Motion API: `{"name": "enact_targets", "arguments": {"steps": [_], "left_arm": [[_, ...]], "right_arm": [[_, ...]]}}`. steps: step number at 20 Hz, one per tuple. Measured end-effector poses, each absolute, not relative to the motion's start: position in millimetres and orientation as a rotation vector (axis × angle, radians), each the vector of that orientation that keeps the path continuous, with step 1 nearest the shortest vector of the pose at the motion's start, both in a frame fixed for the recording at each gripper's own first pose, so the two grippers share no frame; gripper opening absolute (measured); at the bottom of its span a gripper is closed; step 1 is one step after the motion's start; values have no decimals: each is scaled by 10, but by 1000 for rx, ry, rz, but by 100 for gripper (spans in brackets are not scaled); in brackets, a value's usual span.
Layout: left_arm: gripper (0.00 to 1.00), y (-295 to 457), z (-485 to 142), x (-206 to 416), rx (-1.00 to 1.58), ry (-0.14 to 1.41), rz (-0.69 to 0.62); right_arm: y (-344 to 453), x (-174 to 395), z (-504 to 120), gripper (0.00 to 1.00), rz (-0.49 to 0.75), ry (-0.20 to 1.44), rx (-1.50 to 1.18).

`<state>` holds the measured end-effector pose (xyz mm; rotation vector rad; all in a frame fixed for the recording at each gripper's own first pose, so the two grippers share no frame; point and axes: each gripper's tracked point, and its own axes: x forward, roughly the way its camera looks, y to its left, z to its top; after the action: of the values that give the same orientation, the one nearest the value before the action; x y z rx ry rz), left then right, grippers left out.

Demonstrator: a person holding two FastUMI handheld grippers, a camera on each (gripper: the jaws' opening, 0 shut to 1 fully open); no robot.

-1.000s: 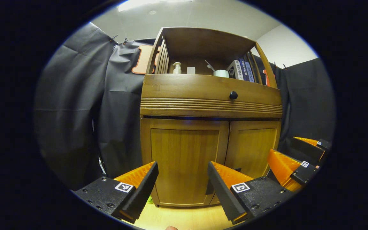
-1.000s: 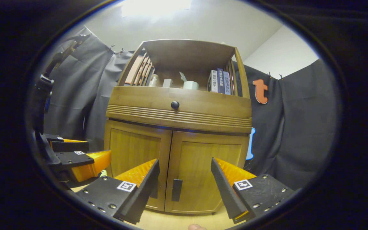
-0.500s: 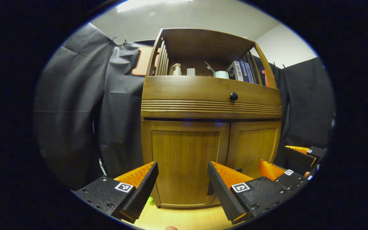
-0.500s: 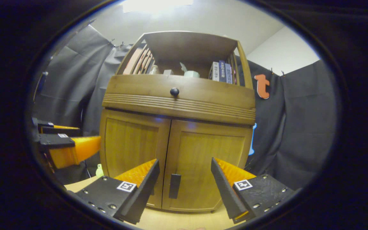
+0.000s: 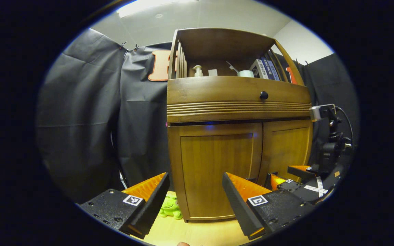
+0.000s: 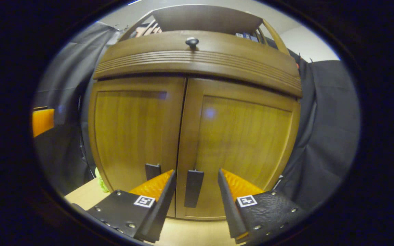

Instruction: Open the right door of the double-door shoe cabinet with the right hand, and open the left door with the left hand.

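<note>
Brown wooden double-door shoe cabinet [image 6: 197, 136] is staying closed; right gripper [image 6: 195, 186] is straddling the right door's black handle [image 6: 193, 188], fingers wide; left gripper [image 5: 195, 191] is gaping wide too.

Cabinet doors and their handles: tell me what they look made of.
The doors look like wood or wood veneer: amber, visible grain, a soft glossy reflection suggesting varnish. The handles are flat dark bars, matte; metal or plastic, I cannot tell which.

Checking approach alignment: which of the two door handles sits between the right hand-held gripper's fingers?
The right door's handle, the full dark bar framed by the open right hand-held gripper; the left door's handle peeks beside its finger.
</note>
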<state>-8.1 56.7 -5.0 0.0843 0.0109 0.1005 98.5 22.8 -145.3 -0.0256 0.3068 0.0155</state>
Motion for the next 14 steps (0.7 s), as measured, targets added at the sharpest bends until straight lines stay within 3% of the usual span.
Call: {"name": "enact_targets", "arguments": {"steps": [1,3,4,7,9,13,14], "left_arm": [[92,592,-53,-70,85,12,104],[92,635,-72,-56,88,18,114],[92,658,-89,-43,90,20,119],[96,714,-101,-15,93,25,132],[96,734,-109,-11,93,26,137],[99,746,-100,-9,94,27,145],[96,735,-102,-14,93,26,144]], "right_arm": [[229,1035,-1531,70,10,327,-12],[248,1161,-1643,72,3,355,2],[256,1195,-1675,57,3,371,8],[275,1264,-1815,56,4,397,23],[285,1332,-1830,34,-6,397,35],[276,1303,-1808,31,-31,388,48],[270,1284,-1797,31,-35,384,54]]}}
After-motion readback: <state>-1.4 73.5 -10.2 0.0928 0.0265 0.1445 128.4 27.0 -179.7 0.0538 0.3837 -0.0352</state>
